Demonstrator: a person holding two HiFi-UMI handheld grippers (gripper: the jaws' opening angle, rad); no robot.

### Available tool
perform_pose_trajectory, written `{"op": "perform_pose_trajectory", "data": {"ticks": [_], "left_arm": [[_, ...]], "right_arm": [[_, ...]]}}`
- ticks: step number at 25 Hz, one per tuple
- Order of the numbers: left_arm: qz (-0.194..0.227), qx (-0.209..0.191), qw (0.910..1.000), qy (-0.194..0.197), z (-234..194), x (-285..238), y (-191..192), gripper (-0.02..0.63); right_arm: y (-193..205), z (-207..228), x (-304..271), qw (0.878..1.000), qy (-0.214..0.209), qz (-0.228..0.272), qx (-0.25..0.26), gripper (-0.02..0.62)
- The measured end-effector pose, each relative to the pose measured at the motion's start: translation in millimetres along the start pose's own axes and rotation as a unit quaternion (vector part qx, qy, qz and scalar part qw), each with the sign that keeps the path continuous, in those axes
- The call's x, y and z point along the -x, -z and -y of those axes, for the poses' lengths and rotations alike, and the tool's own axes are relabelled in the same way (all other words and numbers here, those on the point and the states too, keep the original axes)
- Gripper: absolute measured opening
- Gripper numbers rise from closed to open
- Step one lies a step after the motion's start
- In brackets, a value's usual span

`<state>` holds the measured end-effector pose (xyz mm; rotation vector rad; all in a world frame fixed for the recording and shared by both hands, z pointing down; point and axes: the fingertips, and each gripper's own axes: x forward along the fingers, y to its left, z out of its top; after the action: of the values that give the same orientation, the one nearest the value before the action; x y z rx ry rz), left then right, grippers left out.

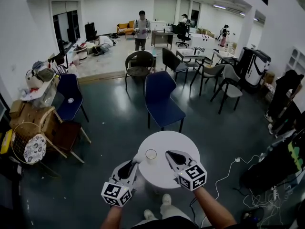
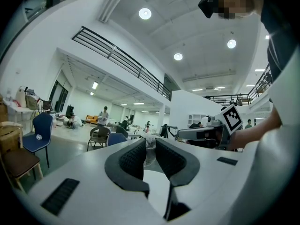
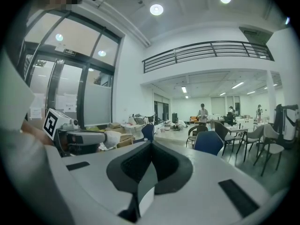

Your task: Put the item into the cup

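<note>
Left gripper (image 1: 134, 161): jaws clamped on a small white crumpled item (image 2: 150, 147), at the cup's 9 o'clock.
Right gripper (image 1: 169, 154): jaws pressed together, nothing between, at the cup's 3 o'clock.
Cup: pale round cup (image 1: 151, 154), upright on the round white table (image 1: 164, 138).

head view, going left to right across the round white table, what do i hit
left gripper shut on a white item → cup → right gripper, shut and empty
</note>
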<state>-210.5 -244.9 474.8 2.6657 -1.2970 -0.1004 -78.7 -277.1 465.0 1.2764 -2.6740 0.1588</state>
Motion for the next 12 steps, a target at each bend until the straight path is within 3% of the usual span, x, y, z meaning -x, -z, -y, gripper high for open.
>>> {"op": "perform_pose_trajectory", "data": {"ticks": [12], "left_arm": [[-0.015, 0.007, 0.9998, -0.007, -7.8, -40.0, 19.1, 0.074]], "right_arm": [[13.1, 40.1, -26.0, 1.000, -0.009, -0.005, -0.008, 0.016]]}}
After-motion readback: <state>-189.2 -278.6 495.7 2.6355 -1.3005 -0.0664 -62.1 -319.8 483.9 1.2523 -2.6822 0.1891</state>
